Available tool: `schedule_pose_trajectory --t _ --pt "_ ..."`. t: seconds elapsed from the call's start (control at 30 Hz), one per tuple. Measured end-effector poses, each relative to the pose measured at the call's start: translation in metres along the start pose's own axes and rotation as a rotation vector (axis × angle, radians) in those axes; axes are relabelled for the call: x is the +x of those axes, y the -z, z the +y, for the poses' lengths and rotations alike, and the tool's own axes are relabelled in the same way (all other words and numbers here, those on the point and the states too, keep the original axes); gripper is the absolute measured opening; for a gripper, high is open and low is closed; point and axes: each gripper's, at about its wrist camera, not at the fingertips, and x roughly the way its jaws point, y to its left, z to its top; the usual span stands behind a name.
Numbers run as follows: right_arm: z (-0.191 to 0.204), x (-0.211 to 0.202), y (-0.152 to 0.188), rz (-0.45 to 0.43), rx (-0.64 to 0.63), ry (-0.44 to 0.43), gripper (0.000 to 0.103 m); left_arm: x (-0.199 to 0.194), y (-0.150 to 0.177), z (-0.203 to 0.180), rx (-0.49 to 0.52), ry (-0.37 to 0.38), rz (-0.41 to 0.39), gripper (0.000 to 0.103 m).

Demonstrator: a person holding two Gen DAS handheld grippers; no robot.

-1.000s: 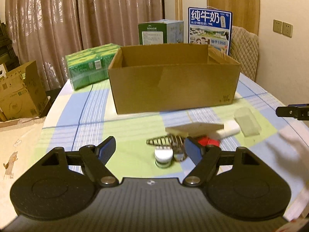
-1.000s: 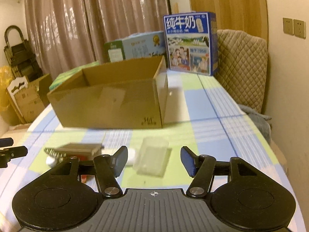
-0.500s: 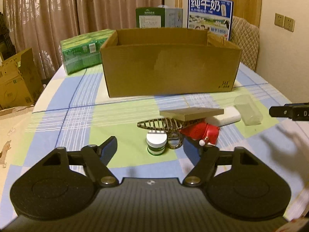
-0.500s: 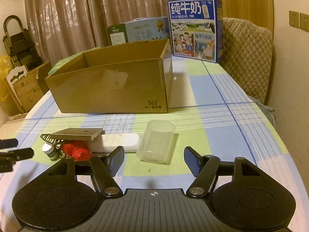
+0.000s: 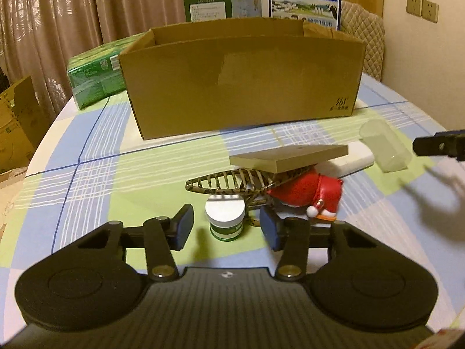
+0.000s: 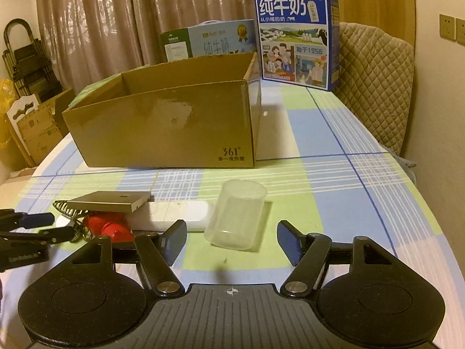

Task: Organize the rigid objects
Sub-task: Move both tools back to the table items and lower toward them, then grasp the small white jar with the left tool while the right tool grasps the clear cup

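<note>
Checked cloth in blue, green and white covers the table [image 5: 87,157], and an open cardboard box [image 5: 244,84] stands at its middle, where I judge these things are meant to go. My left gripper [image 5: 226,226] has just been closing its jaws around the small white-lidded jar [image 5: 224,217]; the jar stands upright between the pads, but a gap shows on each side, so nothing is gripped yet. My right gripper [image 6: 231,240] is parted wide on either side of the clear plastic cup [image 6: 237,213], which lies tipped on the cloth; the pads do not touch it.

To do this well, I should centre the jar between the pads, close on its body below the lid, and lift straight up.

Close behind the jar lies the crowd that stands in my way: a wire clip [image 5: 229,181] reaches over the jar's far side, a red figurine [image 5: 308,192] sits just beside my right-hand pad, and a flat tan slab [image 5: 290,155] rests on top of both. A careless pull could drag the clip and tip the slab. A white bar [image 6: 174,213] lies between that heap and the cup. Milk cartons [image 6: 296,37] stand behind the box, well apart.
</note>
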Motion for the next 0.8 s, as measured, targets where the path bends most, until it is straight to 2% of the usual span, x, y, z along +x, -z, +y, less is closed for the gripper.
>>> schedule_pose_trajectory --t 0.13,0.23,0.57,0.8 --pt "0.0 0.004 -0.001 0.006 -0.007 -0.001 0.066 0.011 0.002 0.002 -0.013 -0.013 0.018 0.037" --pt "-0.003 0.007 0.0 0.015 -0.001 0.002 0.066 0.015 0.004 0.007 -0.044 -0.002 0.026 0.024" --pt "-0.002 0.012 -0.002 0.023 -0.02 0.013 0.066 -0.002 0.013 0.007 -0.065 0.011 0.061 0.024" --pt "-0.003 0.031 -0.008 0.043 -0.005 0.025 0.066 -0.014 0.022 -0.003 -0.034 0.025 0.066 0.024"
